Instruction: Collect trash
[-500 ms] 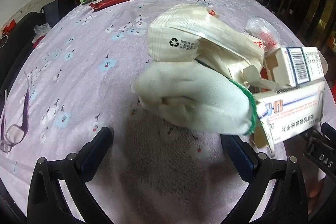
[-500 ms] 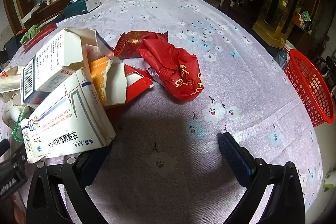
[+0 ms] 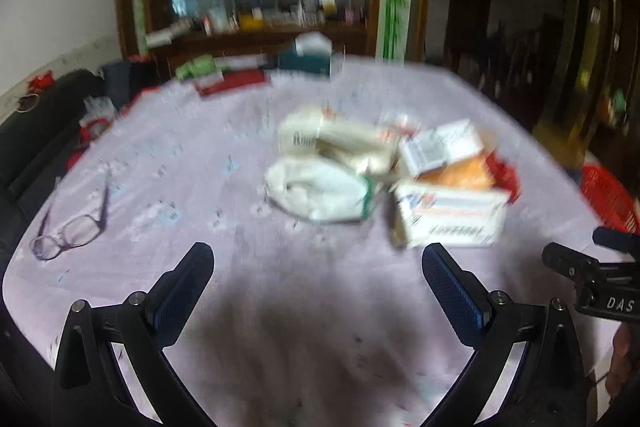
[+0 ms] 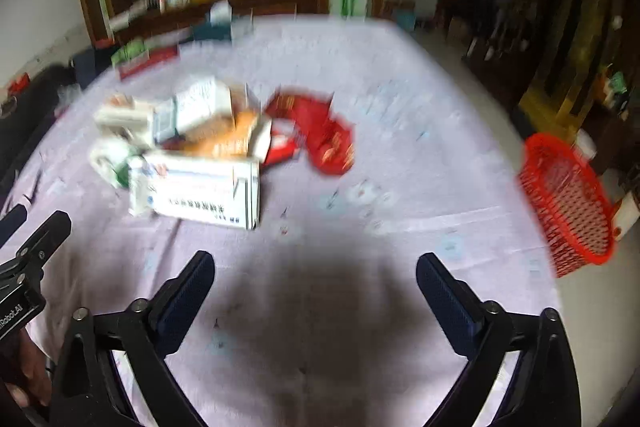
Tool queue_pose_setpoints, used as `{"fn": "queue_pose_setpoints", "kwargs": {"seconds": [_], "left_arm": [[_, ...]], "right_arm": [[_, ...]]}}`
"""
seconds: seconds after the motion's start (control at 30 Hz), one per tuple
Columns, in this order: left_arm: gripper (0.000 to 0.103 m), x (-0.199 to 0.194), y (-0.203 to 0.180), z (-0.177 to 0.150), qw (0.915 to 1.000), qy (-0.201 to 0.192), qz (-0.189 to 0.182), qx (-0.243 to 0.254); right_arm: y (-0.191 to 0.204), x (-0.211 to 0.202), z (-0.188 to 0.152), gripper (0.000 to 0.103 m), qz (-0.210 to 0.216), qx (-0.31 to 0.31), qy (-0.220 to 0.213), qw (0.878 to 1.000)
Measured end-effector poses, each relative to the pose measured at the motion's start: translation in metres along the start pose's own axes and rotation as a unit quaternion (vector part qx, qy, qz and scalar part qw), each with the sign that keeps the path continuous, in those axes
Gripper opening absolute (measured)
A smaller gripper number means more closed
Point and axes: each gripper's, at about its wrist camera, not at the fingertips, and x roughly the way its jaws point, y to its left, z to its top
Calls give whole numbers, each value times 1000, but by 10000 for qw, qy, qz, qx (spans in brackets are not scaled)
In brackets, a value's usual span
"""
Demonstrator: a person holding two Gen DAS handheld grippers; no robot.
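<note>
Jaws spread and empty on both the left gripper and right gripper, held back above the tablecloth, likely to survey the trash pile before carrying pieces to the red basket.

blurred heap of crumpled cartons and red wrappers beside red basket

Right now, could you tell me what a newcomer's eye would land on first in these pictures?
Probably the heap of torn boxes, a white glove and red wrappers mid-table on the lilac floral tablecloth. Next, the red mesh basket beyond the table's right edge, and the eyeglasses lying alone at the left.
</note>
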Motion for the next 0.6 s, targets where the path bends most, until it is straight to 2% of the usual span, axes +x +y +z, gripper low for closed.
{"fn": "queue_pose_setpoints", "kwargs": {"seconds": [0.03, 0.1, 0.13, 0.17, 0.23, 0.27, 0.47, 0.6], "left_arm": [[103, -13, -2, -3, 9998, -214, -9, -57], [103, -32, -6, -7, 9985, -543, 4, -72], [103, -38, -8, -8, 9977, -671, 51, -68], [103, -43, -8, -9, 9974, -711, 66, -101], [103, -47, -6, -11, 9973, -696, 13, -243], [103, -50, -4, -14, 9968, -726, 16, -345], [103, -68, -6, -30, 9928, -1077, 278, -437], [103, -65, -9, -29, 9938, -1015, 311, -335]], "right_arm": [[-2, -13, -2, 98, -73, -13, -337, 9994], [-7, -53, -18, 100, -318, 126, -1328, 9906], [-11, -64, -25, 103, -400, 228, -1627, 9856], [-16, -71, -30, 103, -373, 383, -1734, 9834], [-23, -70, -33, 102, -175, 526, -1477, 9875], [-24, -68, -35, 98, -165, 548, -1422, 9882], [-20, -72, -37, 98, -231, 443, -1508, 9873], [-16, -68, -41, 95, -238, 355, -1447, 9886]]}}
